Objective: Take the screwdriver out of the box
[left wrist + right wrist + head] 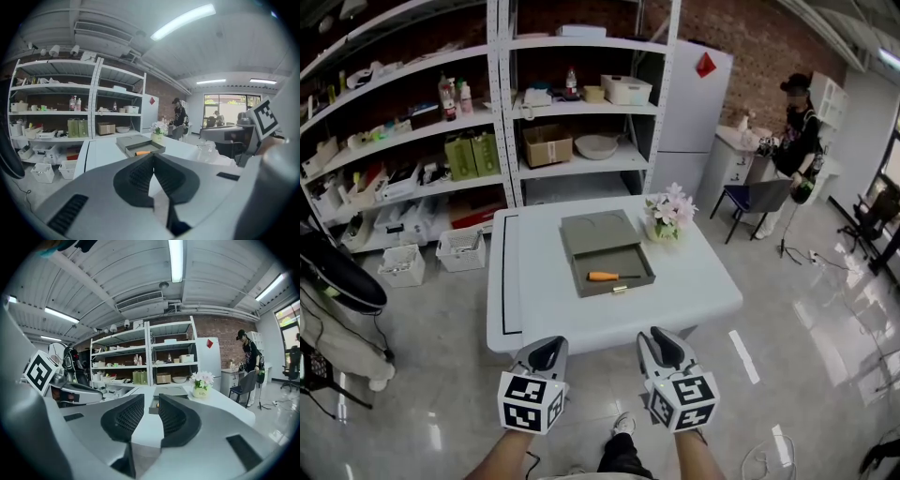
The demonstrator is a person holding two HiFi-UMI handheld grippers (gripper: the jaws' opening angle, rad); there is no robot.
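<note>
An open grey box (607,248) lies on the white table (703,286), its lid folded back toward the shelves. Inside it rests a screwdriver (605,276) with an orange handle, its shaft pointing right. Both grippers hover before the table's near edge, well short of the box. My left gripper (548,349) has its pads meeting at the tips, with nothing in them. My right gripper (661,339) is open, an empty gap between its pads. From the left gripper view the box (140,146) and screwdriver (142,152) sit beyond the shut left gripper (153,156). The right gripper (151,401) frames the box (166,392).
A vase of flowers (670,216) stands just right of the box. Metal shelves (502,141) and a white fridge (698,112) line the wall behind the table. A person (797,141) stands at the back right by a chair (759,199). White bins (459,248) sit on the floor at left.
</note>
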